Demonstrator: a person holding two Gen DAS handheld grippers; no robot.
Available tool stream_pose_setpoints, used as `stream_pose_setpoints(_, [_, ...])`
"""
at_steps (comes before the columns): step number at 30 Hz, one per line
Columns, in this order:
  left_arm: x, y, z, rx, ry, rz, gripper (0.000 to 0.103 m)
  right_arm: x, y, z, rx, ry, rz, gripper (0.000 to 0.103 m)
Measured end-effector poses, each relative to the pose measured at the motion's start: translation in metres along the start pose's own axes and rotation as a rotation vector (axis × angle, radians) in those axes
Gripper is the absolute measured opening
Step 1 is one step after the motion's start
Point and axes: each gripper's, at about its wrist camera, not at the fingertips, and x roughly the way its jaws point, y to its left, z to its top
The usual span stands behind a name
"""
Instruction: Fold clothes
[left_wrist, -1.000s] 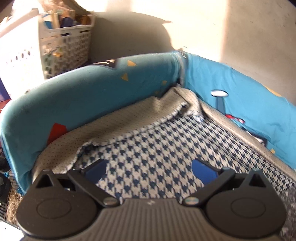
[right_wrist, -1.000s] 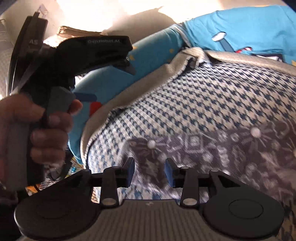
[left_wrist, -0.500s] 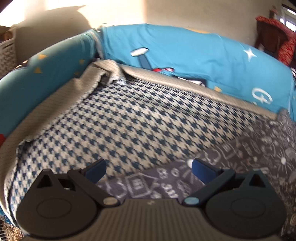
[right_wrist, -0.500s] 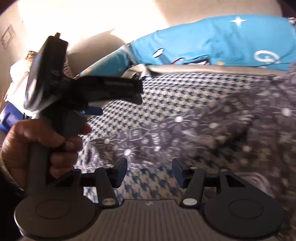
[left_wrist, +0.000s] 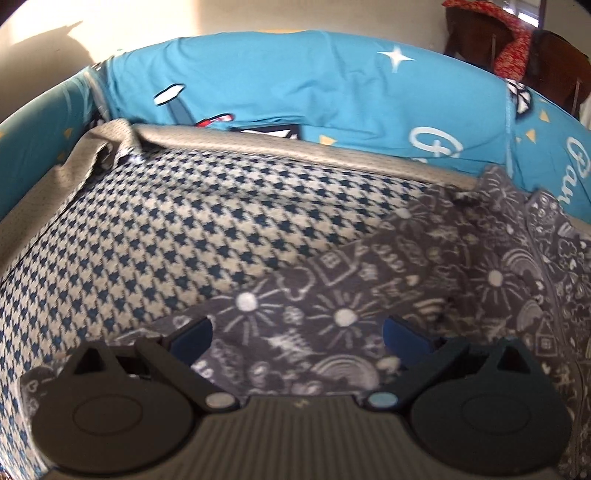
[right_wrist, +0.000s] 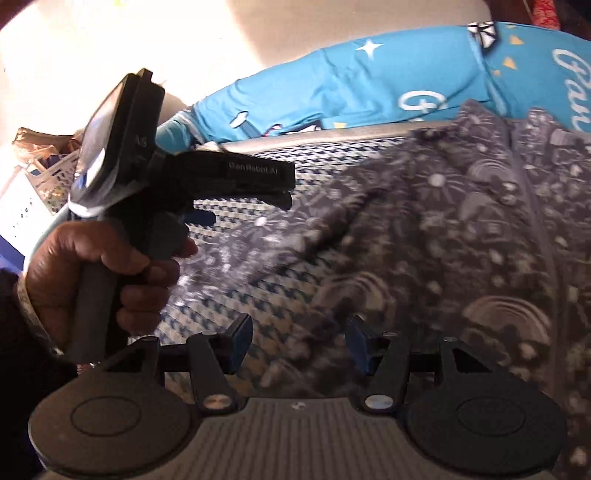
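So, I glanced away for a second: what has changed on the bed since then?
Both views swung right. The grey doodle-print garment now fills much more of them, over the houndstooth cover. The right gripper opened wider; the left gripper stayed open. Neither has gripped anything. The blue sheet looks unmoved.

A dark grey garment with white doodle print (left_wrist: 424, 280) lies on a cream cloth with navy houndstooth checks (left_wrist: 177, 236); behind, a bright turquoise sheet with white stars and lettering (left_wrist: 332, 85).

Matt grey printed garment (left_wrist: 424, 280) lies on woven houndstooth cloth (left_wrist: 192, 229) (turquoise sheet (left_wrist: 314, 85) looks smooth cotton).
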Motion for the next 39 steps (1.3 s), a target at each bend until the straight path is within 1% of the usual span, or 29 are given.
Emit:
stream_pose_setpoints(5, [0.002, -0.035, -0.002, 0.076, -0.02, -0.006, 0.103, -0.014, -0.019, 0.0, -0.001, -0.001, -0.034, 0.056])
stream_pose_setpoints(9, [0.007, -0.059, -0.003, 0.113, -0.026, -0.006, 0.103, -0.022, -0.035, 0.0, -0.003, -0.003, -0.06, 0.056])
stream_pose_setpoints(14, [0.016, -0.081, -0.007, 0.156, -0.022, -0.001, 0.103, -0.032, -0.051, 0.006, -0.02, -0.01, -0.085, 0.057])
stream_pose_setpoints(17, [0.022, -0.091, -0.009, 0.184, -0.013, 0.018, 0.103, -0.036, -0.06, 0.011, -0.027, -0.021, -0.09, 0.057])
stream_pose_setpoints(22, [0.034, -0.093, -0.014, 0.225, 0.006, 0.091, 0.103, -0.041, -0.074, 0.019, -0.04, -0.034, -0.095, 0.058])
stream_pose_setpoints(24, [0.04, -0.091, -0.018, 0.244, 0.03, 0.135, 0.103, -0.042, -0.08, 0.022, -0.046, -0.037, -0.1, 0.058])
stream_pose_setpoints(31, [0.046, -0.073, -0.021, 0.181, 0.068, 0.135, 0.103, -0.044, -0.108, 0.037, -0.011, -0.061, -0.122, 0.058])
stream_pose_setpoints(33, [0.046, -0.071, -0.022, 0.171, 0.076, 0.14, 0.103, -0.045, -0.116, 0.042, -0.003, -0.068, -0.131, 0.06])
stream_pose_setpoints(34, [0.046, -0.07, -0.023, 0.17, 0.079, 0.146, 0.103, -0.045, -0.122, 0.044, 0.008, -0.073, -0.139, 0.064])
stream_pose_setpoints(39, [0.043, -0.067, -0.022, 0.155, 0.091, 0.155, 0.103, -0.045, -0.149, 0.056, 0.059, -0.097, -0.184, 0.065])
